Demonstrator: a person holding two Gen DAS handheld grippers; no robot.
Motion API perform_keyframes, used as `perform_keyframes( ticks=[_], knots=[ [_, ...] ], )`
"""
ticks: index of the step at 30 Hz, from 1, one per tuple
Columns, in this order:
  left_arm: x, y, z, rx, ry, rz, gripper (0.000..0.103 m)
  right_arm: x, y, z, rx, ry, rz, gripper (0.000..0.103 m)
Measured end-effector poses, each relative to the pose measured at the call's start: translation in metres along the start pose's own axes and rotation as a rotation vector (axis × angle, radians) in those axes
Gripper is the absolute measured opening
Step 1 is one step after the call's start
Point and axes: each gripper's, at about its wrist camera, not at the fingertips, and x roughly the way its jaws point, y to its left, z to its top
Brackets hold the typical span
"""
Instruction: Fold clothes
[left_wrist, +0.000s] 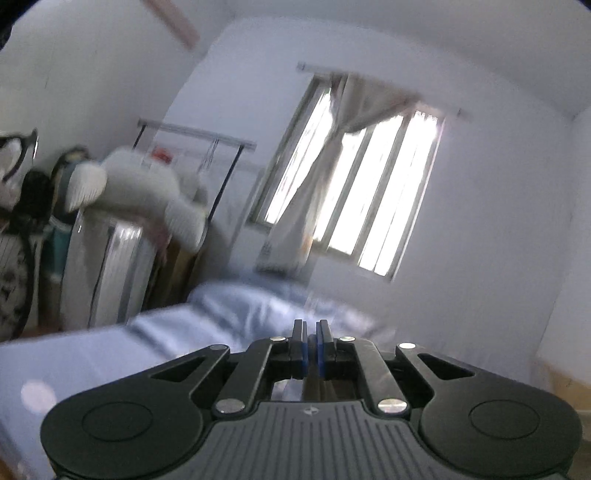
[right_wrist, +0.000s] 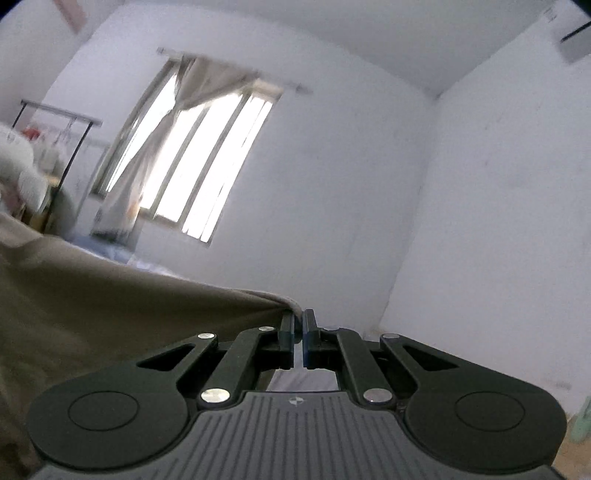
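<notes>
A khaki-olive garment (right_wrist: 92, 314) hangs stretched across the lower left of the right wrist view. Its pale-edged corner is pinched at the tips of my right gripper (right_wrist: 298, 317), which is shut on it and points about level at the wall. My left gripper (left_wrist: 311, 332) is also shut and aims at the window. Only a thin brownish sliver of cloth (left_wrist: 328, 387) shows between and below its blue pads. The rest of the garment is hidden under the left gripper's body.
A bed with a blue sheet (left_wrist: 221, 317) lies below and ahead. A barred window (left_wrist: 354, 184) with a tied curtain is on the far wall. At the left, a clothes rack (left_wrist: 195, 136) holds a white fluffy item (left_wrist: 144, 184). An air conditioner (right_wrist: 572, 40) sits high right.
</notes>
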Motion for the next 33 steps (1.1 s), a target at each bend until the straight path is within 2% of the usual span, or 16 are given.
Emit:
perform_keyframes(
  ticks=[8, 15, 18, 21, 26, 33],
  knots=[
    [-0.016, -0.032, 0.089, -0.004, -0.193, -0.065, 0.003, -0.009, -0.029, 0.06, 0.005, -0.183, -0.072, 0.002],
    [-0.027, -0.042, 0.14, -0.034, -0.283, -0.097, 0.003, -0.028, -0.043, 0.099, 0.007, -0.322, -0.123, 0.002],
    [-0.026, -0.046, 0.148, -0.024, -0.313, -0.098, 0.003, -0.032, -0.051, 0.108, 0.024, -0.355, -0.14, 0.002],
    [-0.021, -0.052, 0.148, -0.009, -0.315, -0.101, 0.003, -0.024, -0.047, 0.106, 0.016, -0.345, -0.123, 0.002],
    [-0.005, -0.049, 0.135, -0.01, -0.264, -0.074, 0.003, -0.004, -0.045, 0.087, 0.027, -0.269, -0.099, 0.002],
    [0.006, -0.046, 0.124, -0.007, -0.225, -0.073, 0.003, 0.002, -0.044, 0.082, 0.037, -0.259, -0.098, 0.002]
  ],
)
